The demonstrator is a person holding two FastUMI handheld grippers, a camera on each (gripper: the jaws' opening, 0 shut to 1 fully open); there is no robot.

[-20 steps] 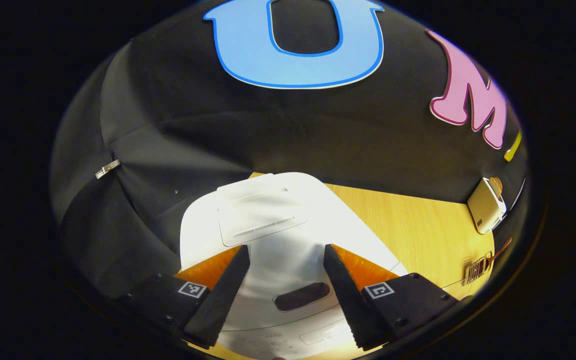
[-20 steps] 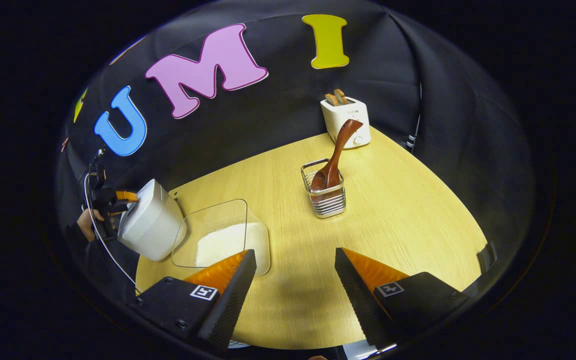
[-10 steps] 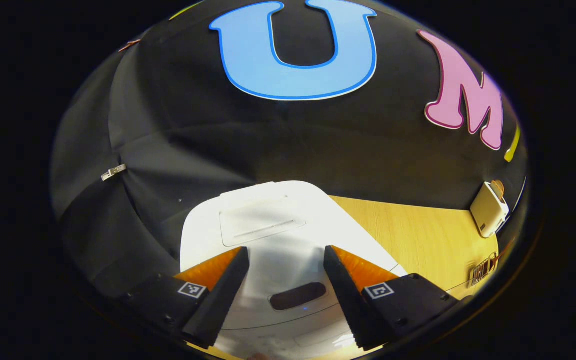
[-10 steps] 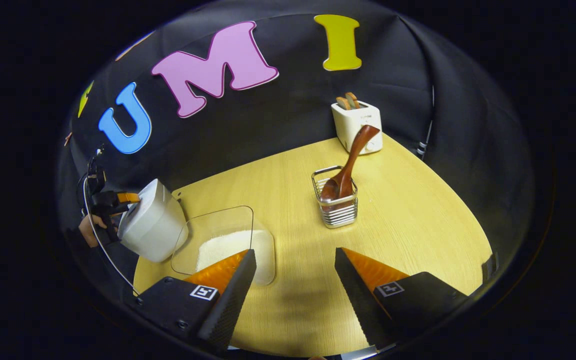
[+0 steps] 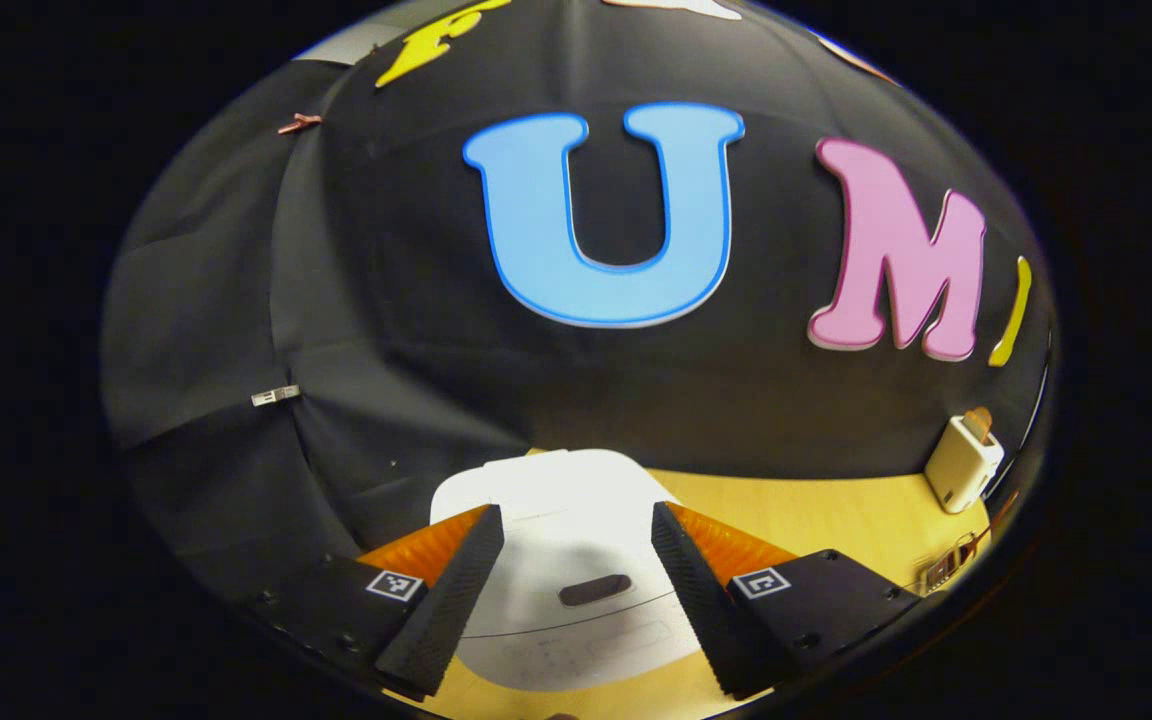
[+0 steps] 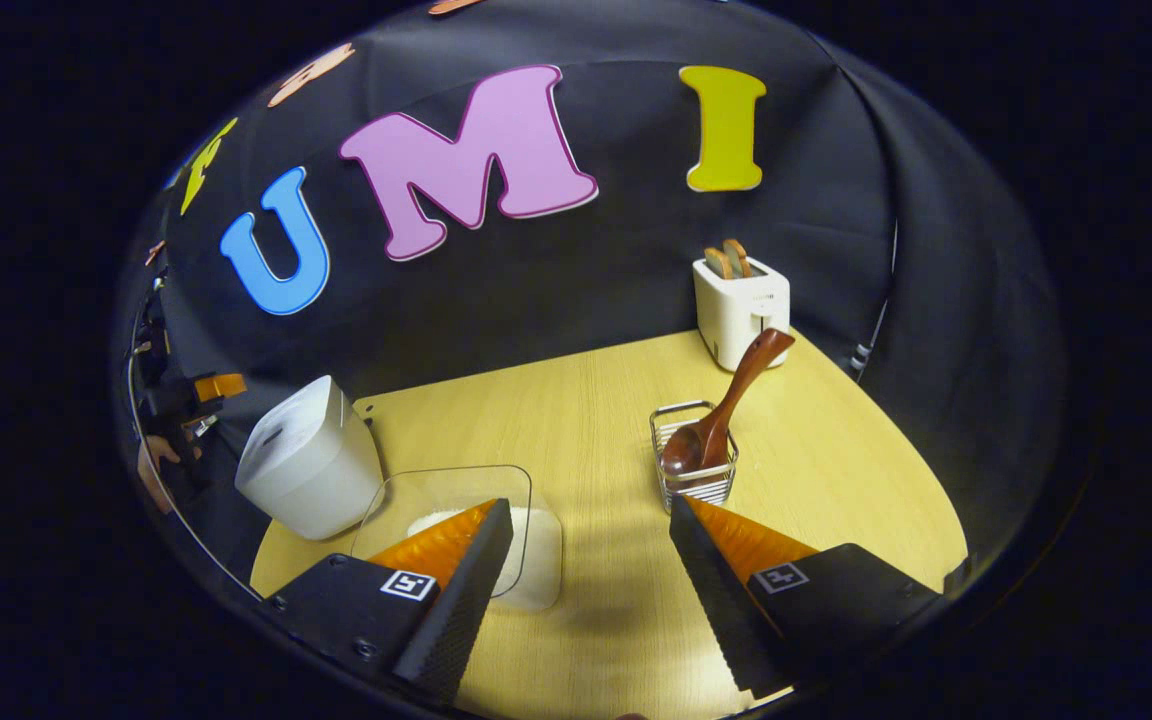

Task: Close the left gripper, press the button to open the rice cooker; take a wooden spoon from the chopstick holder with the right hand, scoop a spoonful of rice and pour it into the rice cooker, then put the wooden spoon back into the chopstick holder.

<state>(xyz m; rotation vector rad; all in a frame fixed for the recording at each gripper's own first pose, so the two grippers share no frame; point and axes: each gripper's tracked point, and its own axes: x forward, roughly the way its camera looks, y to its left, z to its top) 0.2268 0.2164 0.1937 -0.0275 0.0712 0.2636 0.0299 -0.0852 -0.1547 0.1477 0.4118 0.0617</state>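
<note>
Gaping wide, both hand-held grippers (image 5: 576,590) (image 6: 591,590) differ: left faces rice cooker (image 5: 566,520), right wooden spoon (image 6: 726,410).

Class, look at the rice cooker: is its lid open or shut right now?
Shut. The rice cooker shows an unbroken white body with its lid lying flat on top, and the left gripper view shows the closed top too.

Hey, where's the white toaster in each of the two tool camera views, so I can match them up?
Left gripper view: the toaster sits small at the far right edge, on the table's back corner.
Right gripper view: the toaster stands upper right of centre, against the booth wall, behind the wooden spoon.
Shared landmark: the white rice cooker, bottom centre in the left gripper view, at left in the right.
</note>
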